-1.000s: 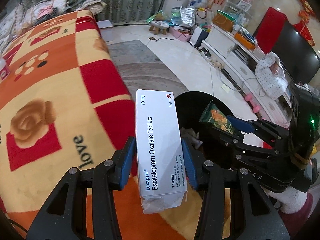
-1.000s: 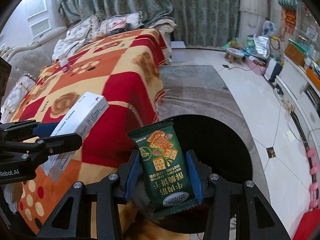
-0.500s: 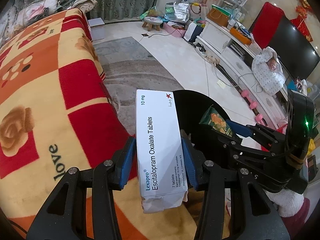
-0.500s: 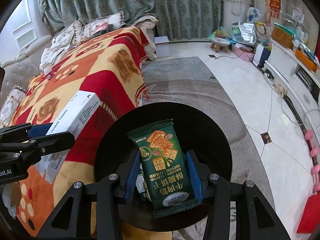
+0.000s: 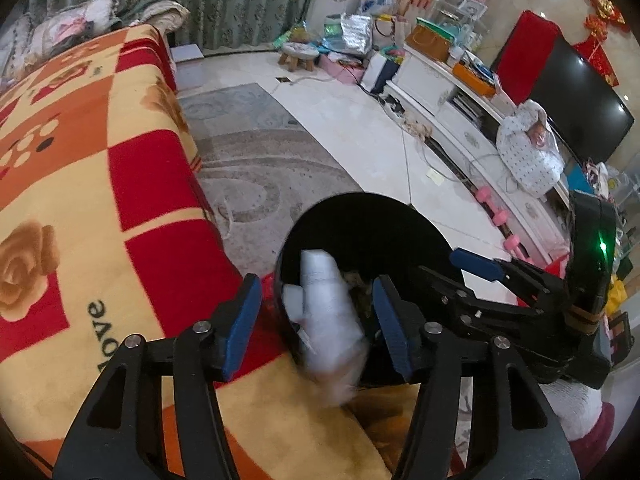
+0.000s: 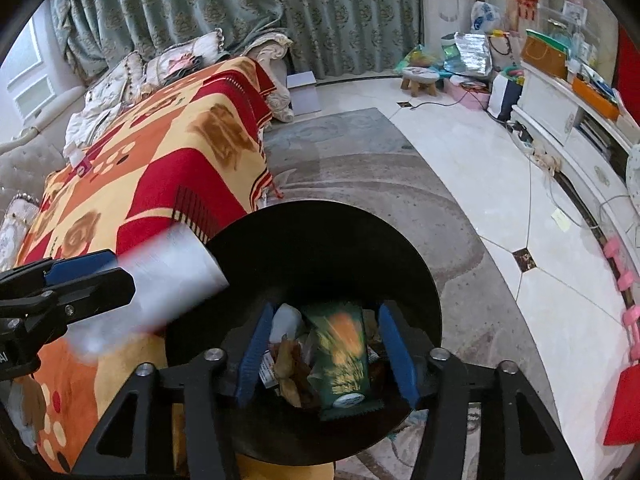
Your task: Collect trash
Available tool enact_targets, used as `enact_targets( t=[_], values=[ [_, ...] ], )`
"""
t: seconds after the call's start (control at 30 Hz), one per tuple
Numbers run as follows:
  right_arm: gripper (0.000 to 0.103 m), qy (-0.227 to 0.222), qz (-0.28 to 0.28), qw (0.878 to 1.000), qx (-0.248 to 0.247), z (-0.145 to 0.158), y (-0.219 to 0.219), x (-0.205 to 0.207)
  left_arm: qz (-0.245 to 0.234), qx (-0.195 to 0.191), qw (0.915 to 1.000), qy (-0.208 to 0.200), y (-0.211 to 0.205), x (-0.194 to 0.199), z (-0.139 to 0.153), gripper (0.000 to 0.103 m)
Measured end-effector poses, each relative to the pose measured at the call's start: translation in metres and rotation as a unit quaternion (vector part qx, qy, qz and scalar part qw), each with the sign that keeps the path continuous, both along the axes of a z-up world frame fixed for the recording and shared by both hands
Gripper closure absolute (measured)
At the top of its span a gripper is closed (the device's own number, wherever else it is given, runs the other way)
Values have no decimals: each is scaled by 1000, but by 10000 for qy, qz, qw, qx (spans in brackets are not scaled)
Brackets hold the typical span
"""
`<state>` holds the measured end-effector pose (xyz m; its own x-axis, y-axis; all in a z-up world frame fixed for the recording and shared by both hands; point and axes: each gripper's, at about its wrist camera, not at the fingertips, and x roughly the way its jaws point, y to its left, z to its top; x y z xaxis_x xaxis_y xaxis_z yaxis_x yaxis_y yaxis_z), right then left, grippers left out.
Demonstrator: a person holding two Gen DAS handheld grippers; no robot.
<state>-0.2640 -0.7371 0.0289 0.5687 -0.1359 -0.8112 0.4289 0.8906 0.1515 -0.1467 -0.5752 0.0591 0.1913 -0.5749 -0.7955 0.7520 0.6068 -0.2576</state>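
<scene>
- Since half a second ago both sets of jaws have just been opening, and the two items that were clamped then now show as motion-blurred shapes with daylight on either side
- The left gripper (image 5: 318,312) stands apart; the white tablet box (image 5: 326,312) sits between its blue pads without touching either, its far end over the mouth of the black trash bin (image 5: 400,216)
- From the right wrist view the same box (image 6: 160,280) is a pale streak beside the left gripper (image 6: 72,280), crossing the bin's rim (image 6: 420,280) at the blanket side
- The right gripper (image 6: 326,352) is also spread, and the green biscuit packet (image 6: 342,360) hangs loose between the pads, blurred, inside the bin's opening
- Wrappers and other scraps (image 6: 288,364) already lie in the bin under the packet
- In the left wrist view the right gripper (image 5: 476,264) reaches over the bin from the far side, one blue pad showing
- The bin stands on the grey rug (image 6: 360,168), just beside the sofa's red, orange and yellow checked blanket (image 5: 80,184)
- A white TV cabinet (image 5: 440,92) runs along the wall, well apart from the bin
</scene>
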Motion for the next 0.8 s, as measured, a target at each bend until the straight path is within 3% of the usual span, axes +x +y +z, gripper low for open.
enact_targets(
  t=[0.13, 0.5, 0.8],
  values=[
    [42, -55, -19, 10000, 7, 3, 4, -3, 103, 30, 9999, -73, 9, 1, 2, 45],
    [40, -353, -37, 9992, -160, 24, 38, -17, 324, 123, 9935, -1082, 42, -22, 31, 45],
    [40, -665, -182, 9964, -486, 58, 68, -29, 442, -245, 9880, -1456, 80, -37, 57, 45]
  ],
)
